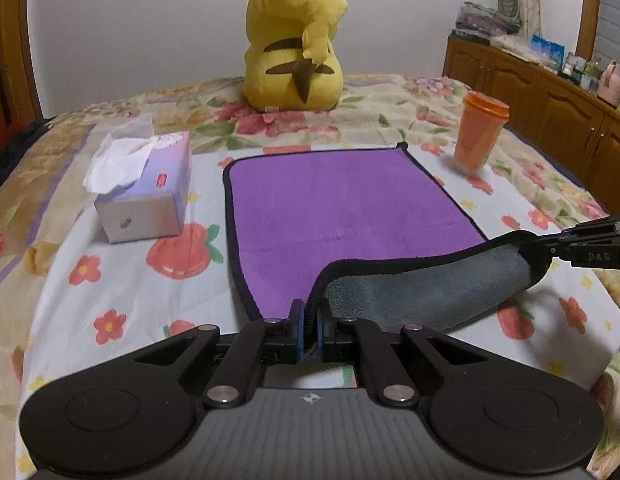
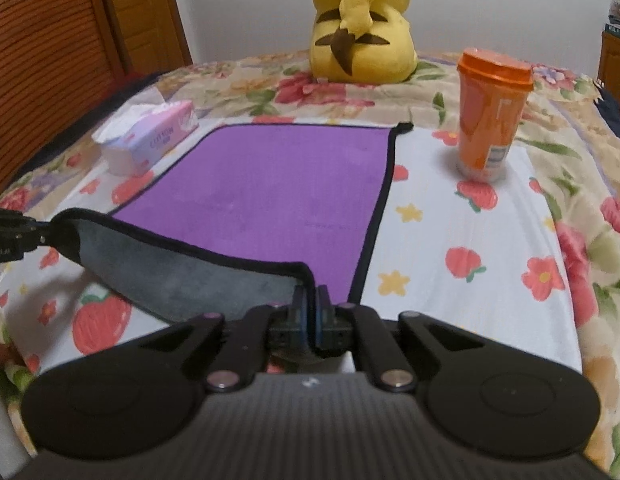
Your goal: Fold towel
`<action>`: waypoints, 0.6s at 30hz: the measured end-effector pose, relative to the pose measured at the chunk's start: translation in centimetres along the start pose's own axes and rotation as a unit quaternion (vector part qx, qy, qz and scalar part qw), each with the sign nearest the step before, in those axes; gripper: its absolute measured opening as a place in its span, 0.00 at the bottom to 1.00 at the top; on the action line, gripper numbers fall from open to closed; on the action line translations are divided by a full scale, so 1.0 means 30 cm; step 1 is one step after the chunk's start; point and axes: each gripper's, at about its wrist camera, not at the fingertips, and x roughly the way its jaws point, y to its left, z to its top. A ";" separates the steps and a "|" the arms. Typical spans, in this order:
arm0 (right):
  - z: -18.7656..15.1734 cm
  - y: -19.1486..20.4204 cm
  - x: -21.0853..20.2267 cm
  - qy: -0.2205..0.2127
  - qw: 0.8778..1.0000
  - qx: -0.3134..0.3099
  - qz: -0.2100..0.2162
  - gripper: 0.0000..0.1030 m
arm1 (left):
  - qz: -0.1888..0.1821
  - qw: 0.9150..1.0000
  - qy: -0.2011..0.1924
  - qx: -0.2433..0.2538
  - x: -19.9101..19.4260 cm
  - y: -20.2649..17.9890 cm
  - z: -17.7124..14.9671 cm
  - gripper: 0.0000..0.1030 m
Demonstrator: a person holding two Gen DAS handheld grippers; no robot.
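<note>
A purple towel (image 1: pixel 342 208) with a black hem and a grey underside lies flat on the flowered bedsheet; it also shows in the right wrist view (image 2: pixel 270 196). Its near edge is lifted and turned over, showing the grey side (image 1: pixel 430 292). My left gripper (image 1: pixel 309 316) is shut on the towel's near left corner. My right gripper (image 2: pixel 310 304) is shut on the near right corner. Each gripper shows at the edge of the other's view, the right gripper (image 1: pixel 550 246) and the left gripper (image 2: pixel 42 236), with the grey strip hanging between them.
A tissue box (image 1: pixel 144 196) stands left of the towel. An orange lidded cup (image 1: pixel 480 136) stands to its right. A yellow plush toy (image 1: pixel 296 44) sits behind the towel. A wooden cabinet (image 1: pixel 550 108) runs along the right wall.
</note>
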 end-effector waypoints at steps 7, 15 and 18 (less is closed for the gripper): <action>0.024 -0.006 -0.006 -0.019 1.000 -0.005 0.006 0.04 | 0.001 1.000 -0.018 -0.001 -0.009 0.004 0.024 0.09; 0.046 -0.012 0.002 -0.034 0.999 -0.012 0.004 0.04 | 0.006 1.000 -0.027 -0.002 0.007 0.017 0.047 0.08; 0.050 -0.010 0.006 -0.036 0.999 -0.017 0.007 0.04 | 0.007 1.000 -0.024 0.000 0.025 0.020 0.052 0.08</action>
